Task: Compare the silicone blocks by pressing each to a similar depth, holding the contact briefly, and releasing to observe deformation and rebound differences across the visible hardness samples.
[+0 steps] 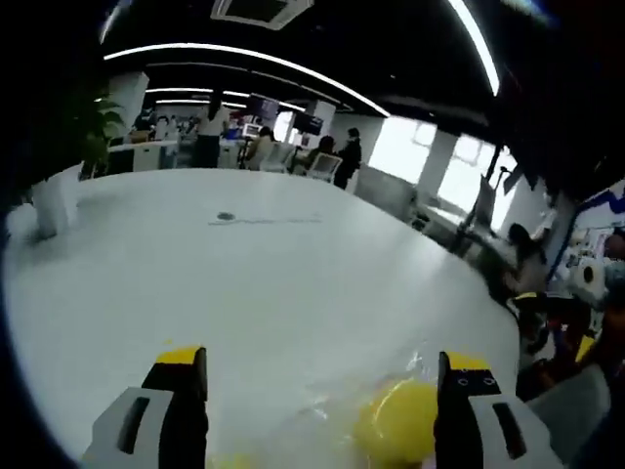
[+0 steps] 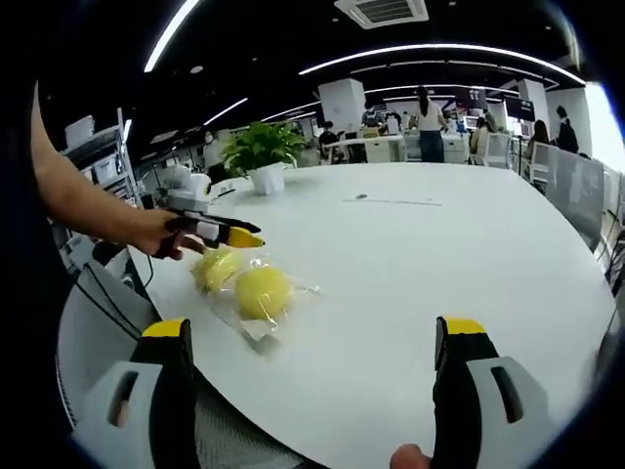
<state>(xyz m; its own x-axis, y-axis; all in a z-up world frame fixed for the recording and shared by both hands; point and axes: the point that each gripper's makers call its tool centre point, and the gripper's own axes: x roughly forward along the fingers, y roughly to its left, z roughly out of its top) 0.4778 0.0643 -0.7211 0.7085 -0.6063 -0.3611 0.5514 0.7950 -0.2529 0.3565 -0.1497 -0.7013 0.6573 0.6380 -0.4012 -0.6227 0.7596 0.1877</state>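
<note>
I'm over a big round white table (image 2: pixel 469 264) in an open-plan office with strip lights, people at desks at the back and a potted plant (image 2: pixel 259 151) on the far edge. The right gripper view catches the left gripper (image 2: pixel 229 234) hovering just above two round yellow silicone blocks (image 2: pixel 262 290) in crinkly clear wrap, while the left gripper view just has one yellow lump (image 1: pixel 395 422) low between its jaws. Both the left one and my right gripper (image 2: pixel 317 342) have jaws spread wide, pinching nothing.

left tongs (image 1: pixel 322 386) agape, right tongs (image 2: pixel 317 357) agape
</note>
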